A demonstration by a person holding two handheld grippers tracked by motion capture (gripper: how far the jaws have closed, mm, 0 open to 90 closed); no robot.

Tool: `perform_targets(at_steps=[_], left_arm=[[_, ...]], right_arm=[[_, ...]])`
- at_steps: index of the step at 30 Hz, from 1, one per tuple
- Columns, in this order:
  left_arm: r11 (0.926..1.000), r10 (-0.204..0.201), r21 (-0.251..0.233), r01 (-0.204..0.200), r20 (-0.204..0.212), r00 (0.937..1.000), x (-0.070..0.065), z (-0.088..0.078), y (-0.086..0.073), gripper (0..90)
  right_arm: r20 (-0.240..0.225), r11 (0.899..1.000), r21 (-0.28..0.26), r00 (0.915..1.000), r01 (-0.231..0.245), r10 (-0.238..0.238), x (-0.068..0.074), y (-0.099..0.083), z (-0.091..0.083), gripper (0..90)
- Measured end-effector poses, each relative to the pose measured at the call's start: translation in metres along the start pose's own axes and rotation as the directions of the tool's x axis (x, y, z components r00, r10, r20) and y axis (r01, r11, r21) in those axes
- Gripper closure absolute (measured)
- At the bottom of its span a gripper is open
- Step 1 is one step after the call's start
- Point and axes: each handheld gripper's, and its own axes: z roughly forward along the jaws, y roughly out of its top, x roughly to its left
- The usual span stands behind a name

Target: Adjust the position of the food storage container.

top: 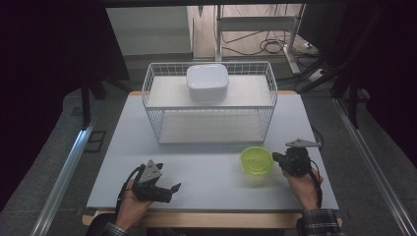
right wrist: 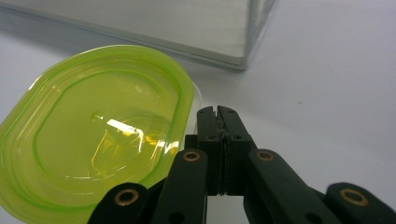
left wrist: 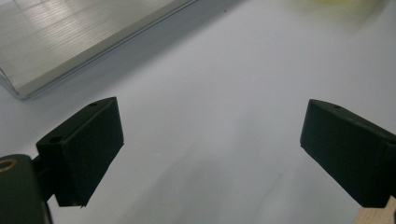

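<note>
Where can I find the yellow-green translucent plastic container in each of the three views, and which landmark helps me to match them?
High view: the yellow-green translucent plastic container sits right of centre on the table, in front of the white wire basket.
Left gripper view: a blurred yellow-green patch at the top right edge, probably the container.
Right gripper view: it is in the left half, beside the shut fingers.
Shared landmark: the basket's lower edge.

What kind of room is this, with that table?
Probably a lab or workshop set up for recording. A white table carries a wire rack and a green lidded container, with cables on the floor behind.
</note>
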Motion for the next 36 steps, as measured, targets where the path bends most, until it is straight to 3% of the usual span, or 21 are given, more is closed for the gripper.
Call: perform_targets(at_steps=[8, 12, 18, 24, 31, 36], left_arm=[[1.0, 0.004, 0.001, -0.004, 0.0, 1.0, 0.0, 0.0, 0.0, 5.6], [1.0, 0.007, 0.004, -0.007, 0.002, 1.0, -0.001, 0.0, 0.0, 5.6], [1.0, 0.007, 0.005, -0.007, 0.002, 1.0, -0.001, 0.0, 0.0, 5.6], [0.9999, 0.008, 0.01, -0.008, -0.002, 1.0, -0.001, 0.0, 0.0, 5.6], [0.9998, 0.012, 0.015, -0.012, -0.002, 0.9999, -0.001, 0.002, 0.0, 5.6], [0.9997, 0.016, 0.018, -0.016, -0.003, 0.9999, -0.001, 0.002, 0.0, 5.6]], right_arm=[[-0.082, 1.0, 0.013, 0.9966, 0.009, -0.007, 0.029, 0.004, 0.012, 88.0], [-0.1, 0.999, 0.009, 0.9939, 0.049, -0.048, 0.04, 0.004, 0.015, 84.9], [-0.071, 0.999, 0.033, 0.9968, 0.04, -0.037, 0.031, -0.002, 0.013, 87.2], [-0.139, 0.993, 0.097, 0.9887, 0.071, -0.057, 0.044, -0.016, 0.013, 87.5], [-0.187, 0.994, 0.098, 0.9821, 0.039, -0.021, 0.049, -0.016, 0.02, 87.5], [-0.217, 0.994, 0.094, 0.9759, 0.047, -0.026, 0.058, -0.013, 0.029, 87.5]])
